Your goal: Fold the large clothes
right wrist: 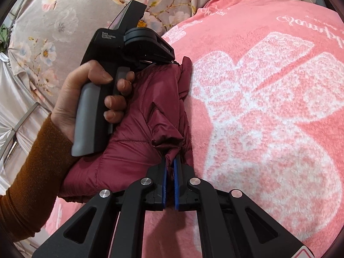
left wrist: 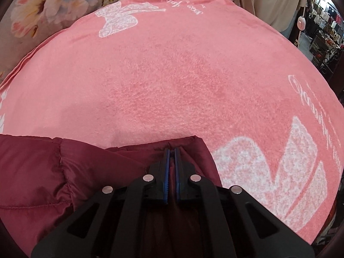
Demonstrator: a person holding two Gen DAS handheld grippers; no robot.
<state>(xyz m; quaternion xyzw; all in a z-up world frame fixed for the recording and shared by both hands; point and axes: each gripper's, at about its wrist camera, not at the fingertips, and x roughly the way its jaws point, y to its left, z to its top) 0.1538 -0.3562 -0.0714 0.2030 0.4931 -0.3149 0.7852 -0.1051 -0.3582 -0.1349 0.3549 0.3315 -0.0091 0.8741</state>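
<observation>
maroon puffer jacket (right wrist: 137,129) bunched at the near left of the pink blanket (right wrist: 268,129), butterfly prints off to the right. left gripper (left wrist: 172,150) pressed tight on a pinch of the jacket's far edge; right gripper (right wrist: 169,159) likewise clamped on a crumpled fold at the near edge. looks light, puffy, soft, probably slick shell, likely to slide and spring back. best taken at seams or hem, pulled taut between both grips before folding over.

Quilted jacket (right wrist: 129,150) slightly glossy cloth; pink blanket (left wrist: 172,86) fuzzy, matt fleece.
</observation>
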